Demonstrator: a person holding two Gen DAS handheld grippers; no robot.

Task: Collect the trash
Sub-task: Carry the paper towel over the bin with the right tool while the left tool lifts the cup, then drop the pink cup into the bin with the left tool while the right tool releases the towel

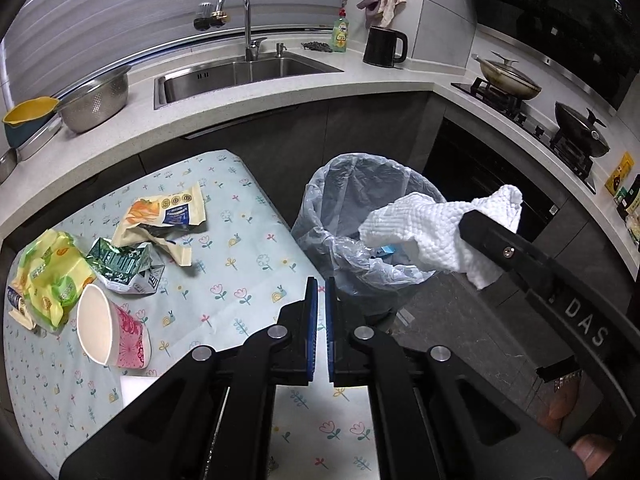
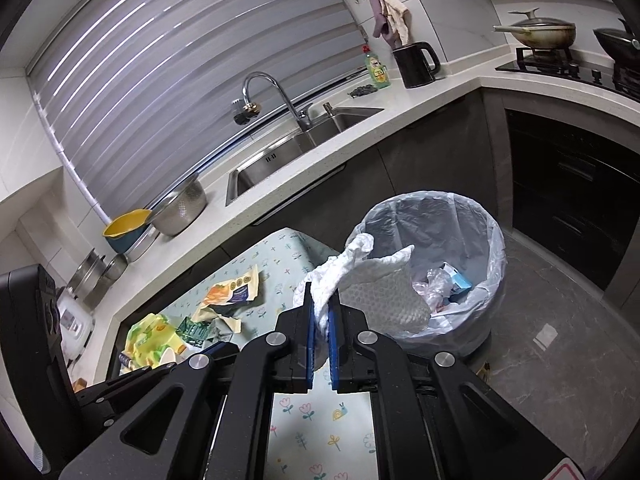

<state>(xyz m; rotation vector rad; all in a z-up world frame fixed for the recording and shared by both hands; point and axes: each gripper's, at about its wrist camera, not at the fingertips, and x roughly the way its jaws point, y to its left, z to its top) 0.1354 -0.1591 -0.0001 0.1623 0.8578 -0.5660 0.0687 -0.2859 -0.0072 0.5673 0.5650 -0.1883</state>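
My right gripper (image 2: pixel 322 296) is shut on a crumpled white paper towel (image 2: pixel 384 292), which hangs over the near rim of the plastic-lined trash bin (image 2: pixel 496 240). Seen from the left wrist, the towel (image 1: pixel 436 232) is above the bin (image 1: pixel 316 200), to the right of the table. My left gripper (image 1: pixel 322 280) is shut with nothing between its blue pads, above the table's right edge. On the floral tablecloth (image 1: pixel 248 248) lie a torn snack wrapper (image 1: pixel 168 216), a crushed green carton (image 1: pixel 124 266), a yellow-green packet (image 1: pixel 52 276) and a tipped paper cup (image 1: pixel 108 328).
The bin holds other rubbish, including a blue-and-white box (image 2: pixel 458 280). Behind the table runs a counter with a sink (image 1: pixel 240 76), a steel colander (image 1: pixel 96 100) and a black kettle (image 1: pixel 384 46). Pans (image 1: pixel 508 76) sit on the stove to the right. Grey floor surrounds the bin.
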